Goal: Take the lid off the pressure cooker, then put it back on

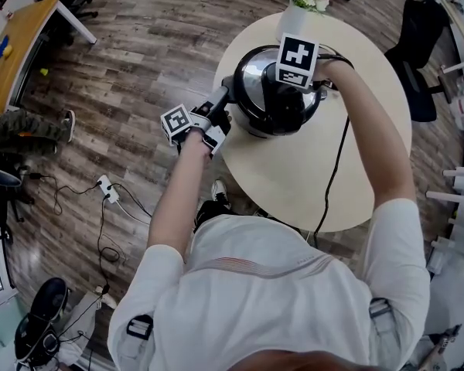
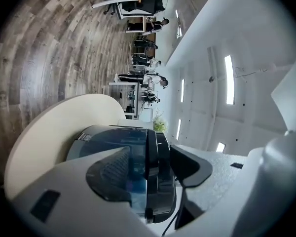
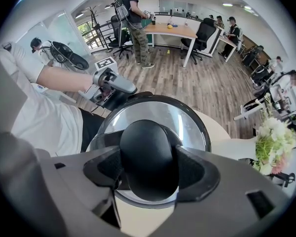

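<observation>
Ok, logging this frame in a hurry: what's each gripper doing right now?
Left gripper: closed on the pressure cooker's black side handle.
Right gripper: closed on the steel lid's round black knob.

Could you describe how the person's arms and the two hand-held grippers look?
The left hand-held gripper and the right hand-held gripper each have a white body, black textured pads and a cube with black-and-white square markers. The person wears a white short-sleeved shirt.
</observation>
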{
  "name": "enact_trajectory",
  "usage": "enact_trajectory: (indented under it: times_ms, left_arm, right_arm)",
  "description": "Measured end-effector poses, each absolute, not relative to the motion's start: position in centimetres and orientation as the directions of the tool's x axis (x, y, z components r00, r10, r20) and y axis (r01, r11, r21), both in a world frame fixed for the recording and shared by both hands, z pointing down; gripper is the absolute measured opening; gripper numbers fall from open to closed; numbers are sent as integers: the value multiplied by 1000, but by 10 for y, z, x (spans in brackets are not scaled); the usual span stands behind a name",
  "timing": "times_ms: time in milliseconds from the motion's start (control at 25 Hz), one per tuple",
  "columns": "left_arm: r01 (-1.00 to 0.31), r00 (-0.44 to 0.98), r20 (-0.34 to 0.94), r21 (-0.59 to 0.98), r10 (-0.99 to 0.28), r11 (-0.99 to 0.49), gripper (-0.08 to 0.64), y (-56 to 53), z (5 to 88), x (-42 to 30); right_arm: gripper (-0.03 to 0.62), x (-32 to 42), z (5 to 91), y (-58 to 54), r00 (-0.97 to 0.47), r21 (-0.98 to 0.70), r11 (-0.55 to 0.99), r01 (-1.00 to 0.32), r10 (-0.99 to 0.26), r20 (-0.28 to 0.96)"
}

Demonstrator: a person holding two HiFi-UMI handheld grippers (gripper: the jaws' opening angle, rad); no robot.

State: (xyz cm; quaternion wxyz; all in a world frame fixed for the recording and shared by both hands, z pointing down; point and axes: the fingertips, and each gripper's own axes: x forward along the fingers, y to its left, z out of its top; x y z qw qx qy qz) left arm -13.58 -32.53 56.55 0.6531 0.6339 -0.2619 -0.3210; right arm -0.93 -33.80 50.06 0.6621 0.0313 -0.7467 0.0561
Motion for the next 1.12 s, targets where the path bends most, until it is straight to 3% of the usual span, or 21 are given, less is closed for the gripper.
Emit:
enact_trajectory:
  times_ms: [240,400,880,1120]
  left_arm:
    - [107,675,-103,993,-730,-41,248,-327,558,-129]
    - [52,690,-37,999,-723,-2,131,-325,570,-130]
    - [57,684,-81,997,-725,-57,84,-326,561,-131]
    - [69,679,-89,996,-729,-58,58,-326,557,-132]
  right_arm:
    - [318,-12,501,-338,-119,-40,992,-123,26,993]
    - [318,-12,501,-338,-118,-41,991,-127,26,993]
    - [319,-13,501,-340,-109,-46,982,-181,26,994]
    - [321,-14,499,-345,-130,-49,928,-369,1,991]
